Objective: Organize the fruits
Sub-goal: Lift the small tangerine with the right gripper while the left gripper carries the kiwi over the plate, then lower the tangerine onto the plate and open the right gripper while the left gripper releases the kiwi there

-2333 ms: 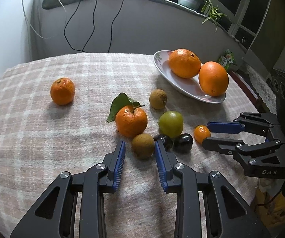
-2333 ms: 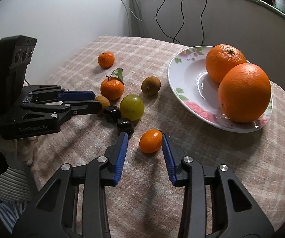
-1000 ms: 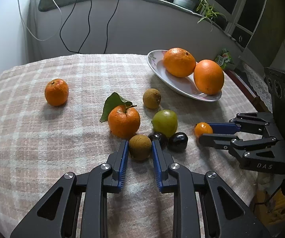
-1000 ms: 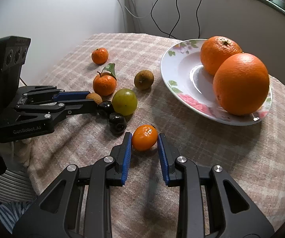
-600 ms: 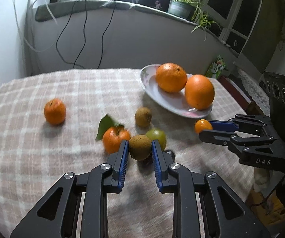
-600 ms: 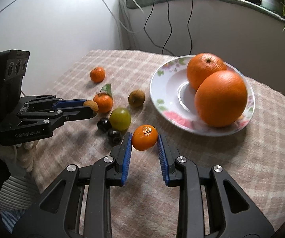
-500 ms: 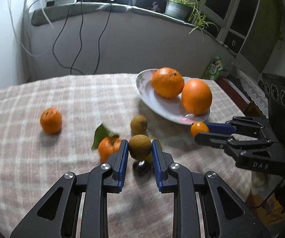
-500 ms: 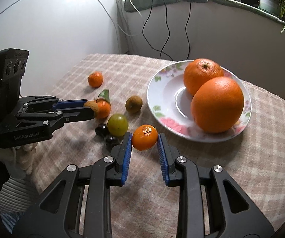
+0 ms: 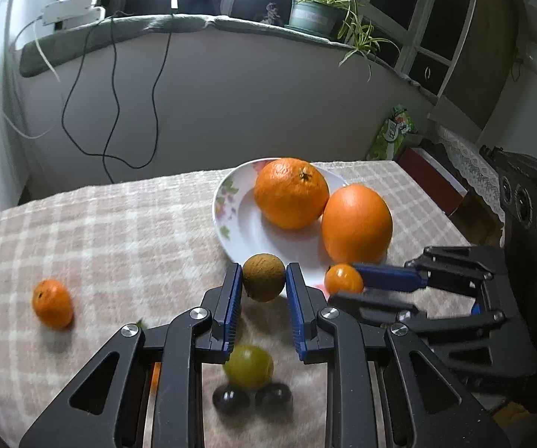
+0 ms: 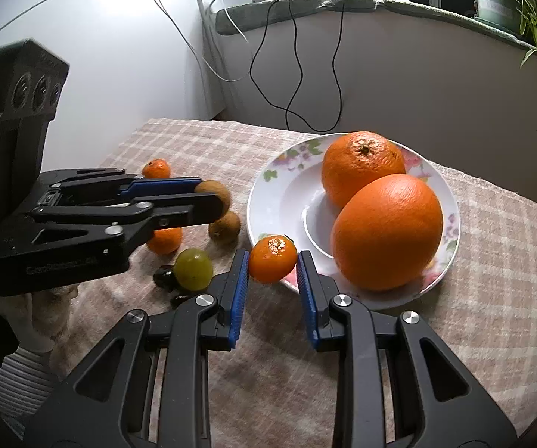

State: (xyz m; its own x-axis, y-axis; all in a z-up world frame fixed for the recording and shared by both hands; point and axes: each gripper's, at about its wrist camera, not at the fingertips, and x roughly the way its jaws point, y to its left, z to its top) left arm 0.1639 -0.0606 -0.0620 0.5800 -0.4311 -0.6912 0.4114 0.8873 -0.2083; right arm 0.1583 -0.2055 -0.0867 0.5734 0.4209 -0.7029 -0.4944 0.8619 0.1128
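My left gripper (image 9: 263, 274) is shut on a brown round fruit (image 9: 263, 278), held above the cloth at the near rim of the white flowered plate (image 9: 218, 205). My right gripper (image 10: 272, 263) is shut on a small orange fruit (image 10: 273, 258), also lifted, just over the plate's (image 10: 259, 190) near rim. Two large oranges (image 10: 362, 171) (image 10: 388, 231) lie in the plate. On the cloth lie a green fruit (image 9: 248, 366), two dark fruits (image 9: 231, 397), a second brown fruit (image 10: 224, 226), a mandarin (image 10: 164, 240) and a small mandarin (image 9: 52, 302).
The checked tablecloth (image 9: 119, 231) ends at a grey wall with hanging black cables (image 9: 111, 112). A potted plant (image 9: 311, 13) stands on the ledge above. A gloved hand (image 10: 44, 310) holds the left gripper at the left of the right wrist view.
Both grippers closed on their fruits, lifted them off the cloth and carried them toward the plate. The fruits left on the cloth now lie lower in both views.
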